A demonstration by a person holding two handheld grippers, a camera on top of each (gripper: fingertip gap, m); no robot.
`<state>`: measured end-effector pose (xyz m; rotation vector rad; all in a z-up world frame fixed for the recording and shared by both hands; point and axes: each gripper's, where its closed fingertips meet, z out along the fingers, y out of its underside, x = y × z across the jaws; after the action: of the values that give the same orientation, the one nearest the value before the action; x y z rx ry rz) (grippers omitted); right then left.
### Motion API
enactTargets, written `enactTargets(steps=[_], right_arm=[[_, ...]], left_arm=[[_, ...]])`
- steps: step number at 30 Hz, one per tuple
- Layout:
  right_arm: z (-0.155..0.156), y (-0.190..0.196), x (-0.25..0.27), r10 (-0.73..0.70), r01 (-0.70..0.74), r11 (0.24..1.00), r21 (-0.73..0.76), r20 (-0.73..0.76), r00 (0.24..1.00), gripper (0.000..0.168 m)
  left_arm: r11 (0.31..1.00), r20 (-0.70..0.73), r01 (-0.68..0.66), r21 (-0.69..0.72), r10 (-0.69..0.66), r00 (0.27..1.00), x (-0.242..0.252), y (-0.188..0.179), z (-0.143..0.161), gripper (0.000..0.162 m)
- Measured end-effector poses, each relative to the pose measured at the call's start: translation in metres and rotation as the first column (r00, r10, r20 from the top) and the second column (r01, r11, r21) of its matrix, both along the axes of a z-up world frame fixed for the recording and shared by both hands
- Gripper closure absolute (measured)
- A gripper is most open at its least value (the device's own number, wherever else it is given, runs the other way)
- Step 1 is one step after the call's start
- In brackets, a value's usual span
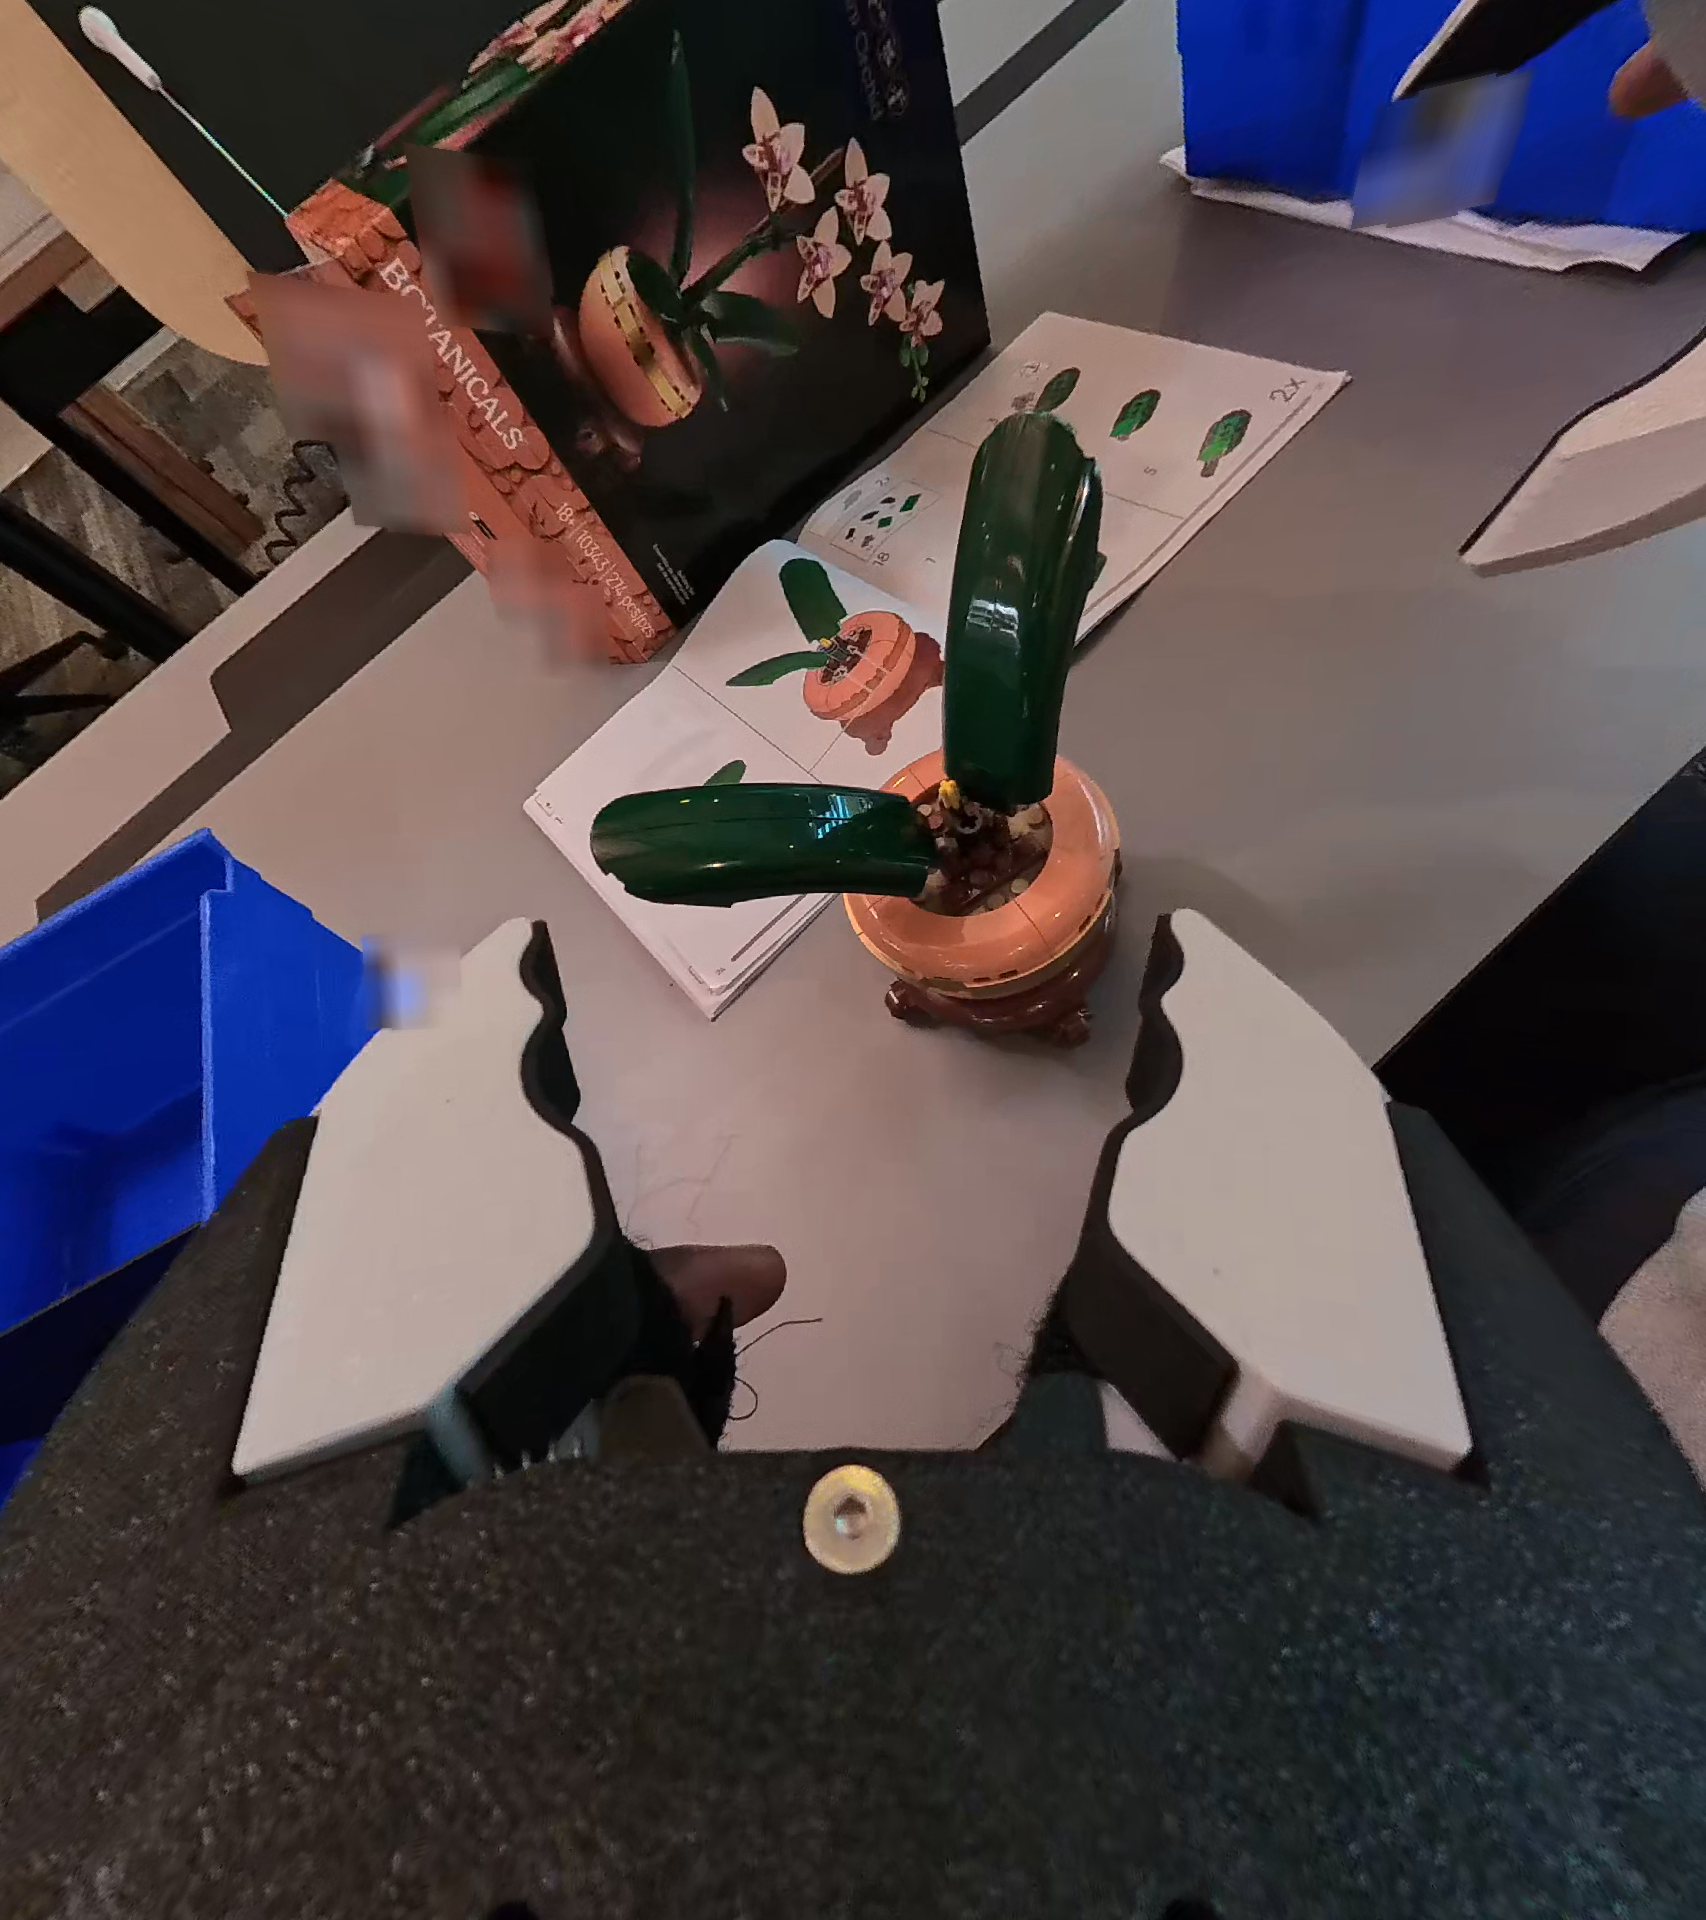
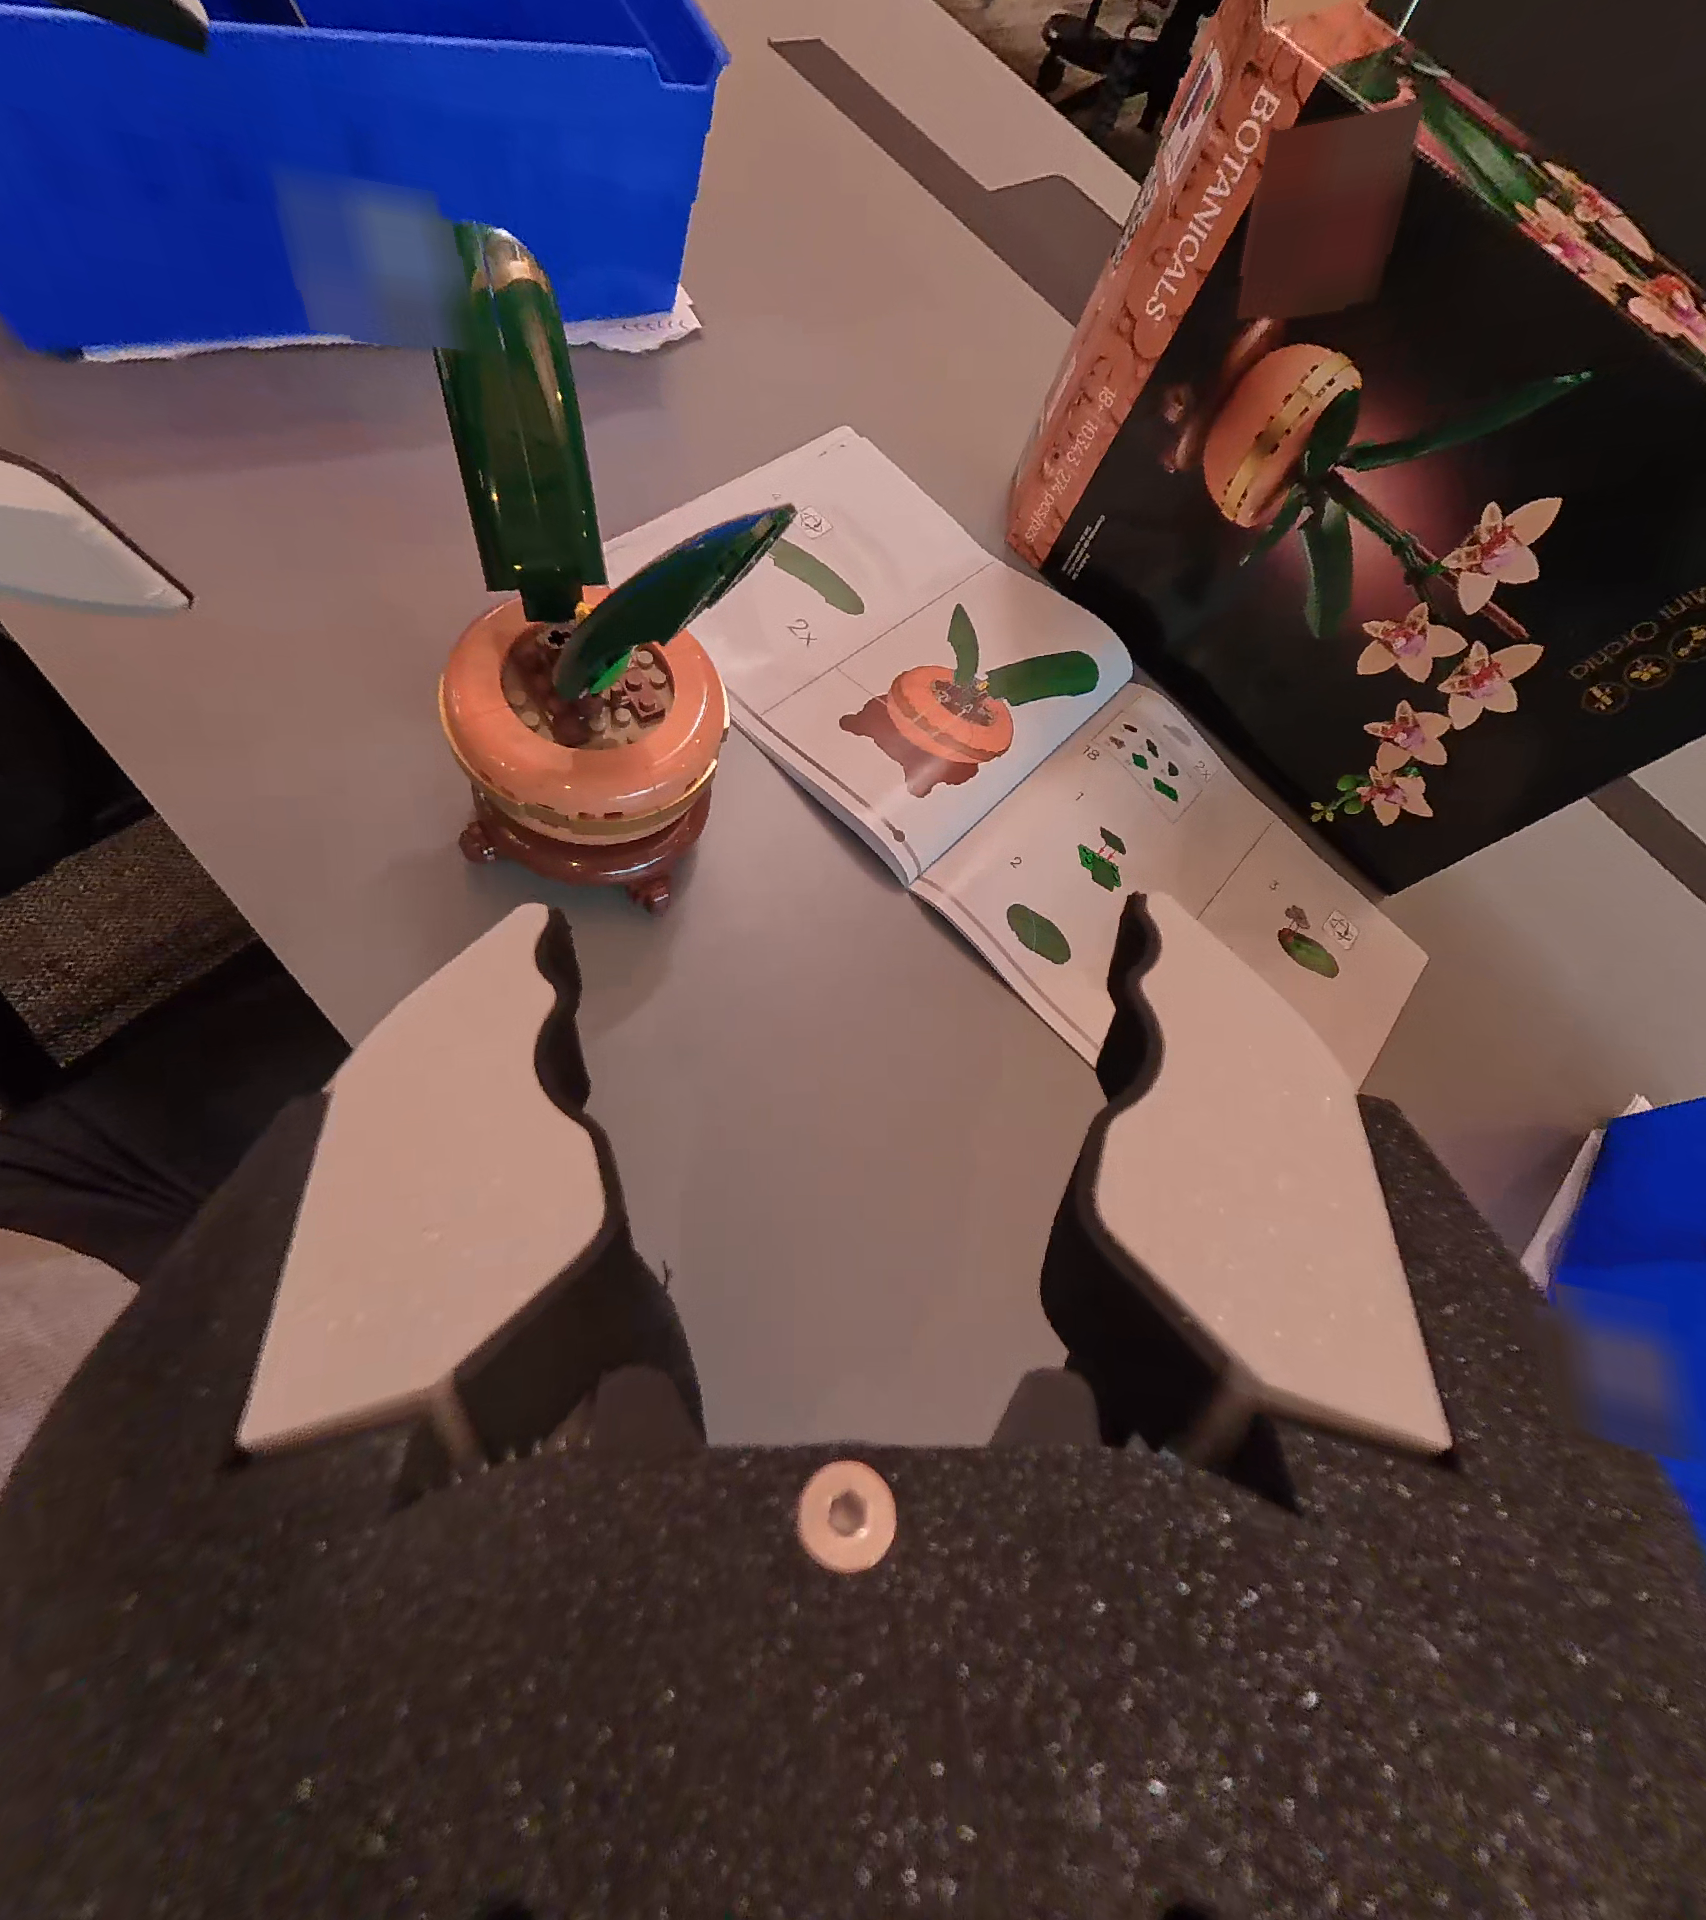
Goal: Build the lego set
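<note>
A lego flower pot (image 1: pixel 984 935), peach on a brown base, stands on the grey table with two dark green leaves (image 1: pixel 1020 613), one upright and one (image 1: pixel 755 842) lying out to the left. It also shows in the right wrist view (image 2: pixel 584 748). My left gripper (image 1: pixel 854 945) is open and empty, just short of the pot. My right gripper (image 2: pixel 844 925) is open and empty, with the pot ahead to its left. The open instruction booklet (image 1: pixel 776 665) lies behind the pot, and also shows in the right wrist view (image 2: pixel 942 665).
The set's box (image 1: pixel 724 312) stands behind the booklet, also in the right wrist view (image 2: pixel 1400 468). Blue bins sit at the left (image 1: pixel 80 1122) and far right (image 1: pixel 1555 104). The other gripper's finger (image 1: pixel 1659 436) shows at the right. A person's leg is beside the table edge. The lego flower pot (image 1: pixel 984 935) lies around 8 cm away from my left fingertips. It is also in sight in the right wrist view (image 2: pixel 476 686).
</note>
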<state>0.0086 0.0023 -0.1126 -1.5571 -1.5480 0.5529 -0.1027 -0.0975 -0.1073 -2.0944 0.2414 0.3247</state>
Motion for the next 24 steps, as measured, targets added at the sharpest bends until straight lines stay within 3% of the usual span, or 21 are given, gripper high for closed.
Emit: enactTargets(steps=[19,24], right_arm=[[0.0,0.01,0.001,-0.022,0.022,1.0,-0.016,-0.007,1.0,0.072],[0.002,-0.001,0.0,0.055,-0.064,0.995,-0.076,-0.115,0.992,0.072]], left_arm=[[1.0,0.002,0.02,-0.001,-0.02,1.0,0.002,0.004,0.001,0.057],[0.989,0.026,0.09,0.116,-0.093,0.995,0.011,0.006,0.003,0.058]])
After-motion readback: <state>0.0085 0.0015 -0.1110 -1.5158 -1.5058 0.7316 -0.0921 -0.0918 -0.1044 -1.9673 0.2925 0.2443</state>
